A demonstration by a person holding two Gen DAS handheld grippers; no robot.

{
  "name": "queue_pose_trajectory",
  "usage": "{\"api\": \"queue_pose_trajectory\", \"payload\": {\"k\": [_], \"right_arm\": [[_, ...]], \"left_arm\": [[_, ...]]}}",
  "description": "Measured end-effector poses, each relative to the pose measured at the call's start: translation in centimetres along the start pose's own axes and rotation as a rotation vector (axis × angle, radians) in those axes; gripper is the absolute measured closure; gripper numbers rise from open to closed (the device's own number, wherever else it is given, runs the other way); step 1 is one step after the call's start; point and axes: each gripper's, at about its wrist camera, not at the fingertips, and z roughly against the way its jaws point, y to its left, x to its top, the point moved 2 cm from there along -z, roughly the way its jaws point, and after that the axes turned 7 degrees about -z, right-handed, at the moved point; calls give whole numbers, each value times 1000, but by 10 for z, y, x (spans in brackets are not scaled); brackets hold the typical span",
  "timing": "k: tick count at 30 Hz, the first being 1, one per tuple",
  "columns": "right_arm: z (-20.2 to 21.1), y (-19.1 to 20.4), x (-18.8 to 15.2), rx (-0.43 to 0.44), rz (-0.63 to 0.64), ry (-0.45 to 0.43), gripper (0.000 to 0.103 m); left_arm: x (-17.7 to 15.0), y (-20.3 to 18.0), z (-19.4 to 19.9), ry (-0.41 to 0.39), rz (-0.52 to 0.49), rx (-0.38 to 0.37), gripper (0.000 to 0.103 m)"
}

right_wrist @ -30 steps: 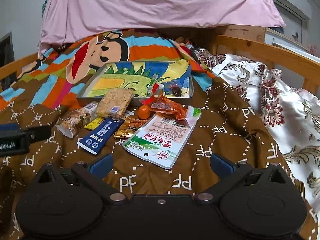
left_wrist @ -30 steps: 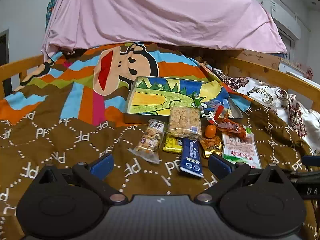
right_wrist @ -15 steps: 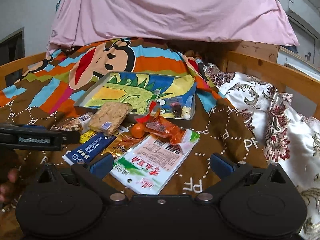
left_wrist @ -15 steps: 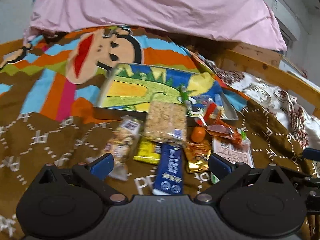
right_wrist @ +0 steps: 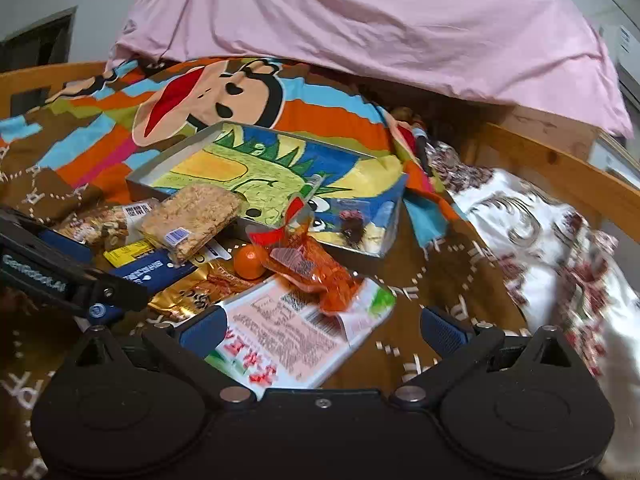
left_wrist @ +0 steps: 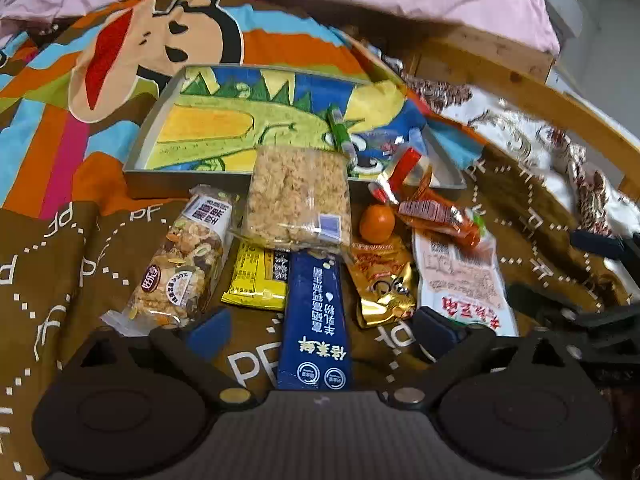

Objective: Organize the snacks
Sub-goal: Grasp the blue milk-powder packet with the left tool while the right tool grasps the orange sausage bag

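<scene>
Several snack packs lie on the brown blanket before a shallow grey tray [left_wrist: 138, 148] with a dinosaur picture. My left gripper [left_wrist: 320, 326] is open, its fingers either side of a blue sachet [left_wrist: 316, 320]. Around it lie a nut bar [left_wrist: 180, 268], a yellow packet [left_wrist: 256, 280], a rice cake pack [left_wrist: 298, 196], a gold packet [left_wrist: 382, 284] and a small orange [left_wrist: 377, 222]. My right gripper [right_wrist: 320, 328] is open over a white and pink pack [right_wrist: 280, 340], with an orange packet [right_wrist: 316, 268] just beyond. The tray [right_wrist: 180, 148] holds a green tube [left_wrist: 340, 136].
A wooden bed rail [right_wrist: 560, 168] runs along the right, with a floral quilt [right_wrist: 560, 240] inside it. A pink sheet [right_wrist: 360, 20] hangs behind the tray. The left gripper's body [right_wrist: 60, 276] shows at the right wrist view's left edge.
Both grippers have moved forward and down toward the snacks. The left one now straddles the blue sachet and the right one hangs over the white and pink pack. Both stayed open.
</scene>
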Motion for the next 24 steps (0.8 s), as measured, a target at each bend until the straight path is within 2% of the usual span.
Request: {"api": "queue_pose_trajectory", "payload": {"k": [2,5,7,10,12,15,20,24], "right_arm": [[-13,3,2,1,44,-11,1],[-30,9,2,-10,117,-33,1],[-39,13,2,-14,149,-33,1],[-50,17,2,-25,187,-30,1],[-57,19,1,-39,201,-24,3],[-68,19,2,-40,196,-9,8],[-81,12,4,-15,146,3,11],[-92,6,5,14,86,28,14]], "left_arm": [[2,-2,-4,26,-38,12,11],[3,-5,-8,50,-88,16,23],[4,-7,-12,68,-104,14,25],[5,-10,-16,85,-119,17,37],[7,-12,-18,96,-125,15,39],[9,-16,-24,116,-136,24,44],[16,-13,-29,145,-129,-1,45],[18,-5,-34,148,-117,-8,55]]}}
